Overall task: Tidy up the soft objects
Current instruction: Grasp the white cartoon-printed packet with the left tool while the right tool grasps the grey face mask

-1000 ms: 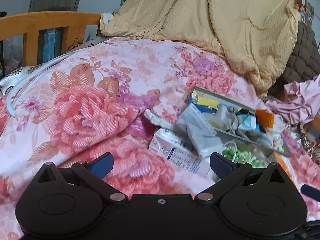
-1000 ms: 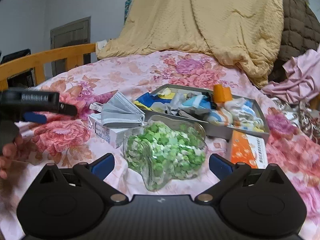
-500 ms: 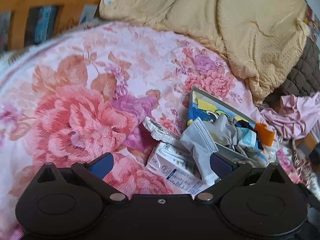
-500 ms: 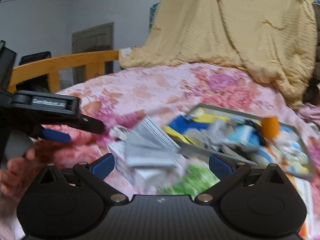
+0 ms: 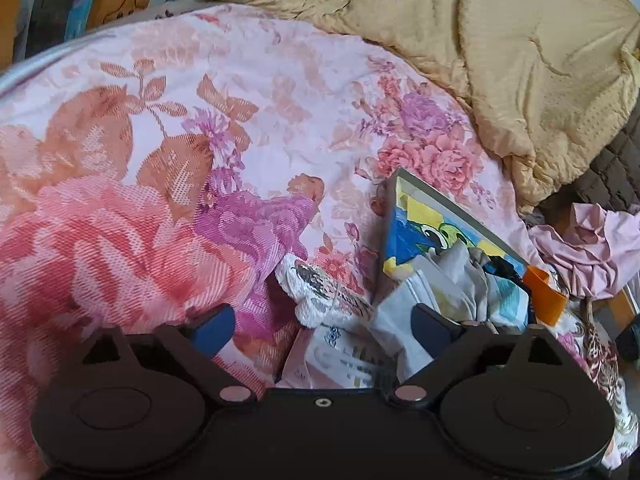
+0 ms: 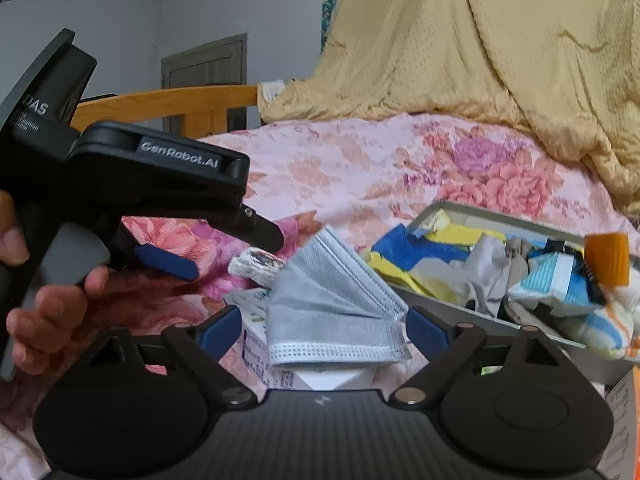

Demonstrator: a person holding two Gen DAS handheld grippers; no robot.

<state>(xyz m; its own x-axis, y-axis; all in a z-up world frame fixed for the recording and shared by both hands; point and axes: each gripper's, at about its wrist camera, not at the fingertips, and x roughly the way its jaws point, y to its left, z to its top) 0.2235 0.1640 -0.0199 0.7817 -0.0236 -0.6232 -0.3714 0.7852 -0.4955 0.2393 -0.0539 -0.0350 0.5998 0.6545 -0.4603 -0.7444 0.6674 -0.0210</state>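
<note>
Right wrist view showed the right gripper, jaws just narrowing but unclenched, straddling the grey mask on a white box at lower centre beside the tray; the left gripper hung released; next, I judged, a pinch on the mask

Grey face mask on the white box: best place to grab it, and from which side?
Grip the face mask across its folded lower edge, which lies flat and overhangs the white box, coming from the near side; the right tongs already straddle it.
</note>
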